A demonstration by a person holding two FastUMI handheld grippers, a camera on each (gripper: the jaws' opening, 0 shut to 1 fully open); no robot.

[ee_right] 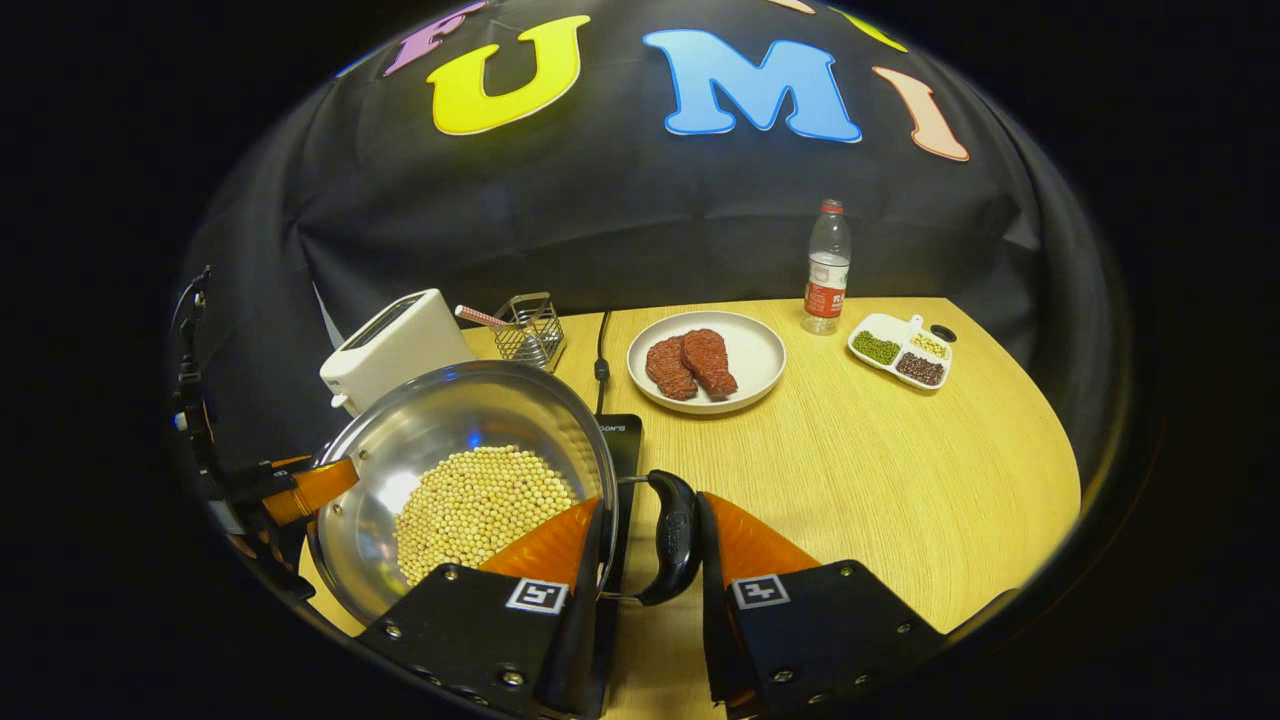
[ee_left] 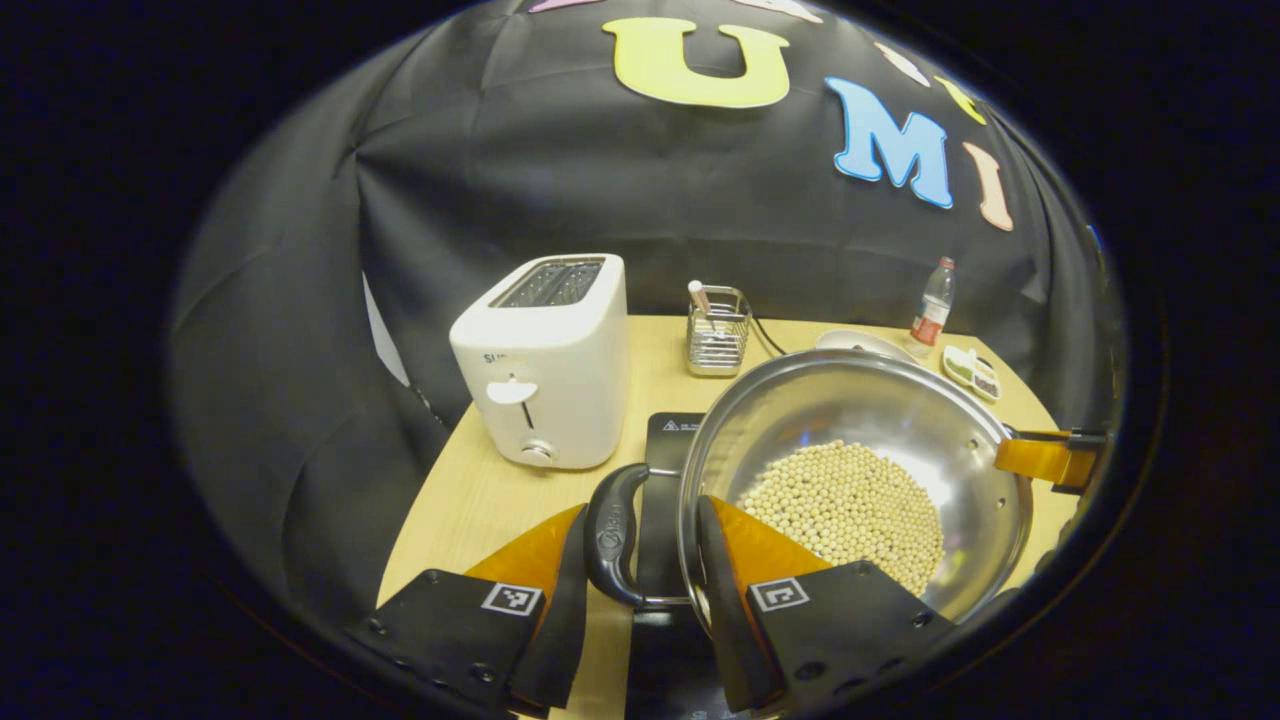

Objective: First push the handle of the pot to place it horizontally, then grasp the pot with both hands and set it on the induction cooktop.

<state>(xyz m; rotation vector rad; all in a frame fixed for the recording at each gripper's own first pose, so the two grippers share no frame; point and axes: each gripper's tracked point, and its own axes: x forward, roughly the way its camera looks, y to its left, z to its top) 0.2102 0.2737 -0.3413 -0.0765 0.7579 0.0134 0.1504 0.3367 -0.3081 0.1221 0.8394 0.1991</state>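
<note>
The pot (ee_left: 860, 480) is held off the wooden table (ee_right: 900, 470), a side handle taken by each pair of tongs. In the left gripper view the left gripper (ee_left: 640, 560) is closed to a narrow gap around the left handle (ee_left: 612, 535), one finger (ee_left: 555, 570) outside the loop, the other against the rim over the beans (ee_left: 850, 505). In the right gripper view the right gripper (ee_right: 650, 555) is set the same way on the right handle (ee_right: 672, 535); whether both fingers truly press on each handle cannot be told, though the grip looks firm. The cooktop (ee_left: 665, 440) is seen as a dark slab just under and behind the pot, near the table's front edge, with the toaster (ee_left: 545, 360) toward the back left edge. A plate (ee_right: 740, 390) of meat (ee_right: 690, 362), a bottle (ee_right: 826, 265) and a divided dish (ee_right: 900, 350) stand toward the back right, well apart from the work.

The carry is judged nearly done; lowering is what remains. Both handles should be kept level so the beans are not tipped out, and both sides brought down together. The pot should be centred over the slab before release, and the tongs opened only once the base is fully seated
</note>
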